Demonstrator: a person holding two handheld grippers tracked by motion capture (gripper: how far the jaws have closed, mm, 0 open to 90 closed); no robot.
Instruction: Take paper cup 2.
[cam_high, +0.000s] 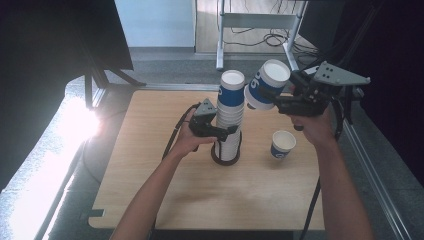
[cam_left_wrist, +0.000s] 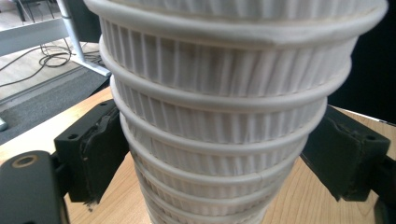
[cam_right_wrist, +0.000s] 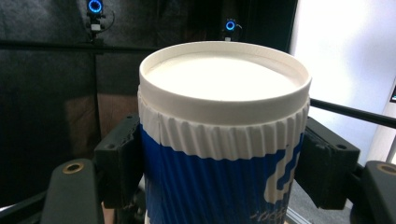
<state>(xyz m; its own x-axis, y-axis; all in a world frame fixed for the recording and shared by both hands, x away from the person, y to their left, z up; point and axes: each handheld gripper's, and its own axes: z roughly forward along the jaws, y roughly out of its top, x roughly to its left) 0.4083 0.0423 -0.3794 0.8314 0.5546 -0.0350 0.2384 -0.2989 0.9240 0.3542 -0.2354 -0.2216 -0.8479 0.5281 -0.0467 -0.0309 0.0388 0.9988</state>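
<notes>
the right gripper pinches a blue and white paper cup by its ribbed wall, just under the rolled rim, and holds it tilted in the air just beside the top of the tall stack of cups. in the right gripper view the pads press both sides of that cup. the left gripper clasps the lower part of the stack, which stands in a dark ring base on the wooden table; its pads sit against the ribbed walls. 1 more cup stands alone on the table to the right. such cups are likely very light, thin-walled and easy to crush, so a gentle squeeze on the ribs near the stiffer rim looks safest.
</notes>
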